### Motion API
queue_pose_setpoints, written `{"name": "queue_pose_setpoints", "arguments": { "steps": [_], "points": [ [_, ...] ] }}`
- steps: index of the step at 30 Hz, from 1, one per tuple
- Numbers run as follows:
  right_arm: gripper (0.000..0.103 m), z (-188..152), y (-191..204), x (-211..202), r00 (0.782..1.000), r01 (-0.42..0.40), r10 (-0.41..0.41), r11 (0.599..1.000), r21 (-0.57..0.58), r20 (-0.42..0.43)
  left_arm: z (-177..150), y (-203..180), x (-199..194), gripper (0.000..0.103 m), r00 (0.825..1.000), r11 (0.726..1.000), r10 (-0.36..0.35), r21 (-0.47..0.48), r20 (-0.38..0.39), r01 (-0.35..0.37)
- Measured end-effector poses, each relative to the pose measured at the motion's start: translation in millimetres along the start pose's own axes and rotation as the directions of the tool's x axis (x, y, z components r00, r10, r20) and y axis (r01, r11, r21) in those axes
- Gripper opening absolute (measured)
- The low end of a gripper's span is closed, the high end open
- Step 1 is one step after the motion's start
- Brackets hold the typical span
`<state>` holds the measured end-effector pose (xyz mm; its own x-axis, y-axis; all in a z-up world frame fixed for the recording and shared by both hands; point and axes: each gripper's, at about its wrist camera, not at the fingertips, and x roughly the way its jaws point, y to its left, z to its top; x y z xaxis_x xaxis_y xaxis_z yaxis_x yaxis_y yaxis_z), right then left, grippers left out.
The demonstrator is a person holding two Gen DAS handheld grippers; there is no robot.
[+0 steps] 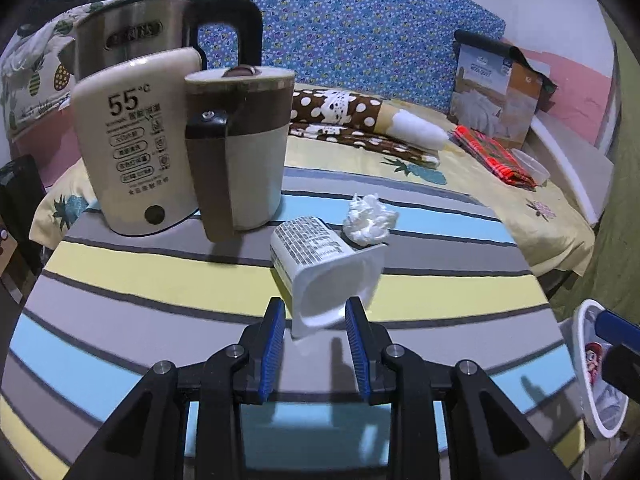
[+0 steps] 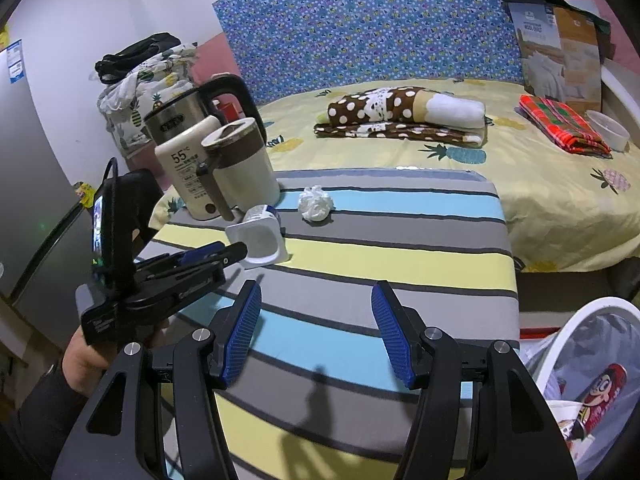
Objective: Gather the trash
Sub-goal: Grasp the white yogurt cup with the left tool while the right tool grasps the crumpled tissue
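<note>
Between the parted left hand-held gripper (image 1: 315,322) fingers, a tipped white yogurt cup (image 1: 320,264), mouth outward.

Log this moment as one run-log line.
left claw: open, at tipped yogurt cup | right claw: open, empty | crumpled tissue: on table

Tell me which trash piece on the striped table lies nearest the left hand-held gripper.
The tipped white yogurt cup, between its fingertips; the crumpled tissue sits behind it.
</note>
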<state>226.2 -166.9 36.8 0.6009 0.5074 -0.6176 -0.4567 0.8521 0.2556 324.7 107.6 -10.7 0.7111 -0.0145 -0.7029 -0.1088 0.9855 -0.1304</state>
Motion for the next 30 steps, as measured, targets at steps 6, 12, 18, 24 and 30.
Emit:
{"name": "queue_pose_setpoints", "arguments": {
  "steps": [6,12,18,24,30],
  "points": [
    [0.059,4.9,-5.0,12.5,1.0,0.005,-0.005,1.0,0.006,-0.02,1.4,5.2,17.0,0.021,1.0,1.0,-0.012,-0.002,-0.007,0.012],
    [0.059,11.6,-3.8,25.6,1.0,-0.003,0.003,1.0,0.002,-0.031,-1.1,8.3,11.8,0.005,0.999,0.999,-0.038,-0.005,0.007,0.038],
    [0.059,19.9,-4.3,39.9,0.999,-0.003,0.003,1.0,-0.013,-0.041,-4.7,12.4,-7.2,0.005,0.999,0.999,-0.038,-0.017,0.034,0.038],
    [0.059,32.5,1.4,61.9,0.998,0.001,-0.003,0.999,-0.04,-0.059,-5.5,22.9,-26.8,0.005,0.997,0.998,-0.028,-0.049,0.072,0.032],
    [0.059,43.9,9.1,93.0,0.996,-0.004,-0.001,0.998,-0.058,-0.092,-6.0,35.7,-27.9,0.005,0.997,0.996,-0.026,-0.084,0.073,0.032]
  ]
}}
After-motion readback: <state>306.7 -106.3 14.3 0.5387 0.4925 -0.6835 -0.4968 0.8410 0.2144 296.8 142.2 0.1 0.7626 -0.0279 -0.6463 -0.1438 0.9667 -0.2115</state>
